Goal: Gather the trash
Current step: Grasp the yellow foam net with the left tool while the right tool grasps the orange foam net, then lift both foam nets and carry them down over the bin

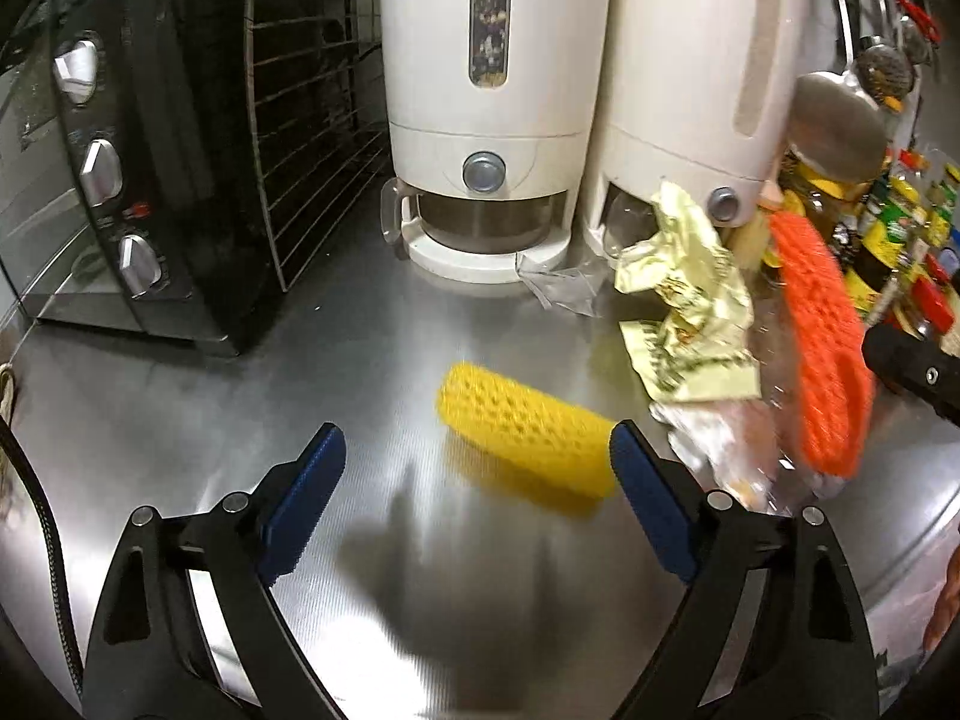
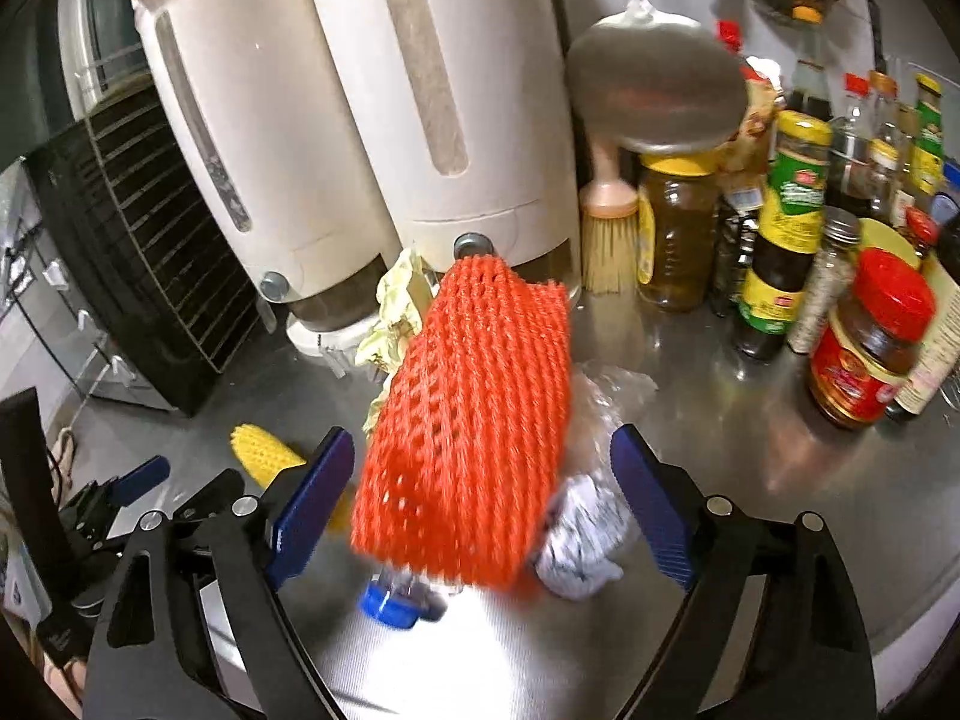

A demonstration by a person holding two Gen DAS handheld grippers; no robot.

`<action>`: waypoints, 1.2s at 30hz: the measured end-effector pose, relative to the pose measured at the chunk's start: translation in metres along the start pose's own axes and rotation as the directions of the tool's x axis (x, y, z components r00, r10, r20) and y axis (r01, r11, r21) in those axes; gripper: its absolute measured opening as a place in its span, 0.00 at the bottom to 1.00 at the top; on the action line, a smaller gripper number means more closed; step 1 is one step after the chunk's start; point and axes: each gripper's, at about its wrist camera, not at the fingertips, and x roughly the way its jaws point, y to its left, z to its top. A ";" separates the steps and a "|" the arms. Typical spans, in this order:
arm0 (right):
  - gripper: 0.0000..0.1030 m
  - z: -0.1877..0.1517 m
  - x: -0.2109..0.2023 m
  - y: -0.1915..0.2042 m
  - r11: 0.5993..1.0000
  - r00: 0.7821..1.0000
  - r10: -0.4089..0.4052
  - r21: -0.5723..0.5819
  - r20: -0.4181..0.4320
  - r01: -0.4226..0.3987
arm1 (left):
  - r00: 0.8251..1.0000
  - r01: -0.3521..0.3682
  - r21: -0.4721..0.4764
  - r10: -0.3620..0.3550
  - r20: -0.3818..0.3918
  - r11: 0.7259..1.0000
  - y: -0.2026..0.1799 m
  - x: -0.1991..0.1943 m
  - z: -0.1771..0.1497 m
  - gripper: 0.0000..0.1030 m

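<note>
steel counter [image 1: 372, 324] | black oven [image 1: 150, 180] left | white dispensers [image 1: 492, 90] behind | condiment bottles [image 2: 792, 210] right

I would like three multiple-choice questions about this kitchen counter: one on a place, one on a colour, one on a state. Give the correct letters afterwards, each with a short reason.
1. Where does the yellow foam net lie?
A. on the steel counter
B. on top of the oven
C. among the sauce bottles

2. What colour is the cap of the plastic bottle?
A. red
B. blue
C. green

3. How is the right gripper?
A. shut on the bottle
B. open
C. not in view

Answers:
1 A, the net rests on bare metal ahead of the left gripper.
2 B, the cap shows blue under the orange foam net.
3 B, its fingers stand wide apart on either side of the orange net.
</note>
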 end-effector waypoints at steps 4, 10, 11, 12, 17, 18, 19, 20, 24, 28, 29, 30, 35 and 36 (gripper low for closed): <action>0.76 -0.001 0.021 0.001 1.000 0.999 -0.019 -0.012 -0.039 0.019 | 0.999 0.007 -0.004 -0.007 -0.044 1.000 -0.001 0.027 0.005 0.80; 0.38 -0.008 0.026 -0.006 1.000 0.999 0.005 -0.021 -0.050 -0.006 | 0.993 0.071 0.013 -0.069 -0.100 0.997 -0.008 0.049 0.006 0.46; 0.30 -0.008 0.025 -0.005 1.000 0.999 0.006 -0.025 -0.049 -0.007 | 0.992 0.079 0.019 -0.076 -0.105 0.997 -0.009 0.050 0.006 0.43; 0.22 -0.009 0.023 -0.004 0.999 0.999 0.004 -0.032 -0.046 -0.005 | 0.991 0.085 0.023 -0.082 -0.107 0.996 -0.011 0.050 0.005 0.39; 0.16 -0.009 0.016 -0.002 0.998 0.999 -0.006 -0.057 -0.039 0.004 | 0.990 0.080 0.062 -0.071 -0.124 0.995 -0.023 0.060 0.002 0.32; 0.16 -0.010 0.013 -0.004 0.999 0.999 -0.004 -0.053 -0.033 0.003 | 0.990 0.077 0.056 -0.070 -0.125 0.995 -0.025 0.061 0.003 0.32; 0.16 -0.009 0.011 -0.005 0.999 1.000 -0.002 -0.050 -0.029 0.001 | 0.990 0.070 0.045 -0.063 -0.130 0.997 -0.026 0.061 0.005 0.35; 0.16 -0.009 0.008 -0.007 0.999 1.000 -0.001 -0.046 -0.023 -0.001 | 0.990 0.065 0.045 -0.059 -0.130 0.997 -0.027 0.061 0.005 0.37; 0.16 -0.006 -0.007 -0.013 0.999 1.000 0.012 -0.043 0.000 -0.012 | 0.987 0.075 0.054 -0.067 -0.148 0.996 -0.039 0.066 0.008 0.77; 0.16 0.001 -0.021 -0.019 0.999 0.999 0.016 -0.044 0.031 -0.014 | 0.992 0.016 0.116 -0.001 -0.127 0.993 -0.053 0.071 0.001 0.72; 0.16 0.002 -0.024 -0.021 0.999 0.999 0.013 -0.047 0.037 -0.011 | 0.993 0.003 0.119 0.011 -0.116 0.993 -0.054 0.069 0.000 0.69; 0.16 0.002 -0.024 -0.022 0.999 0.999 0.013 -0.048 0.039 -0.011 | 0.994 0.002 0.112 0.010 -0.109 0.994 -0.054 0.068 0.000 0.66; 0.16 -0.003 -0.027 -0.026 0.999 0.999 0.011 -0.052 0.043 -0.009 | 0.993 0.025 0.071 -0.016 -0.121 0.997 -0.042 0.063 0.008 0.37; 0.16 -0.004 -0.028 -0.027 0.999 0.999 0.014 -0.052 0.040 -0.012 | 0.992 0.018 0.072 -0.009 -0.125 0.997 -0.039 0.064 0.010 0.31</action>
